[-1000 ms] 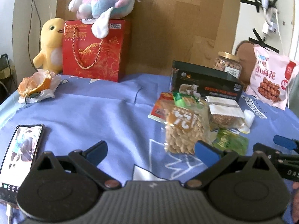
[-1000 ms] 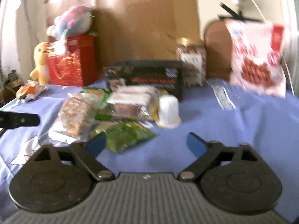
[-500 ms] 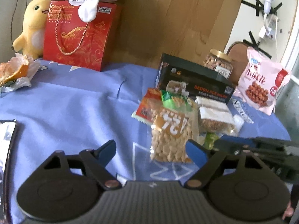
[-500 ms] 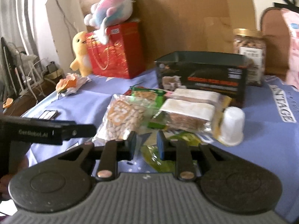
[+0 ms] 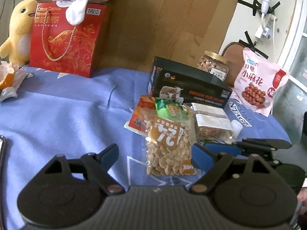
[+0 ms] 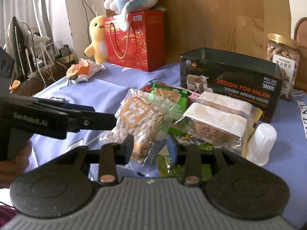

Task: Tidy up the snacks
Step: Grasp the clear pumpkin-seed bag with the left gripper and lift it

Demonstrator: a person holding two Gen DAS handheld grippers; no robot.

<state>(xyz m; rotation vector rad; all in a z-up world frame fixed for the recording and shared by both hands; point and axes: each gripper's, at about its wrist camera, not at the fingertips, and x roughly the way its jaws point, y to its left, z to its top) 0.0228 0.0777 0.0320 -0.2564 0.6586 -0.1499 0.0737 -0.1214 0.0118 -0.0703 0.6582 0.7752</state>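
The table (image 5: 57, 115) lay under a blue cloth, with the open dark box (image 6: 230, 82) at the back and loose snacks heaped just in front of it. The seed bag (image 5: 168, 147) lay nearest, between the spread fingers of the left gripper (image 5: 153, 157). The right gripper (image 6: 149, 149) was partly closed around the green packet (image 6: 165, 163), though contact was unclear. A firm pinch on the packet's edge seemed wise, then a lift clear of the bag's corner before crossing to the box.
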